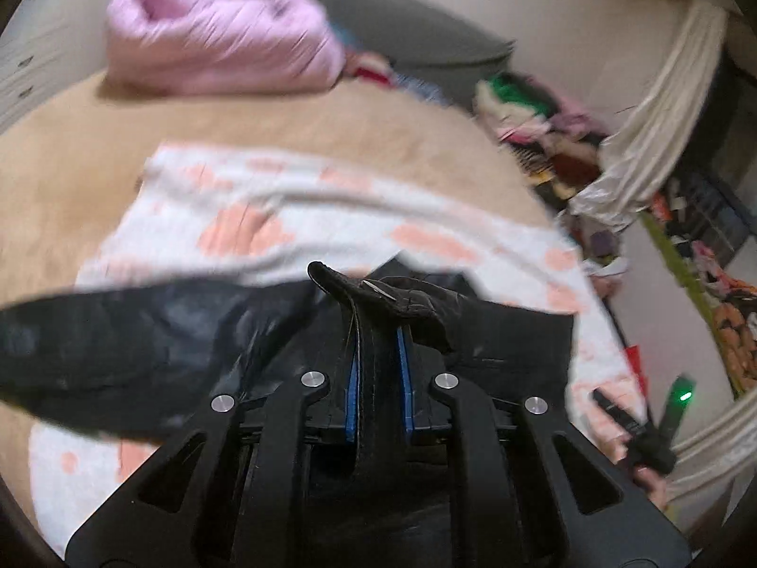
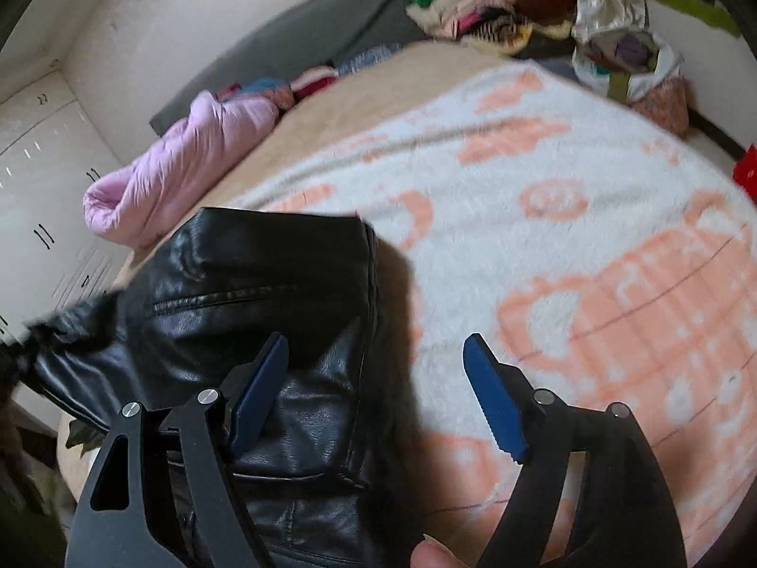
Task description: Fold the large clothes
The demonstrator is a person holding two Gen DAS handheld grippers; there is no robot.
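A black leather jacket (image 2: 265, 293) lies on a white blanket with orange prints (image 2: 544, 217) spread over the bed. My left gripper (image 1: 377, 331) is shut on a dark edge of the jacket (image 1: 378, 293) and holds it up above the rest of the jacket (image 1: 142, 331). My right gripper (image 2: 376, 359) is open and empty, hovering over the jacket's right edge and the blanket. In the left wrist view the right gripper's handle with a green light (image 1: 662, 421) shows at the lower right.
A folded pink puffer garment (image 1: 217, 42) lies at the far side of the tan bed (image 1: 71, 165). A grey headboard (image 1: 402, 23), a pile of mixed clothes (image 1: 534, 113), a plastic bag (image 2: 610, 4) and white cabinets (image 2: 38, 189) surround the bed.
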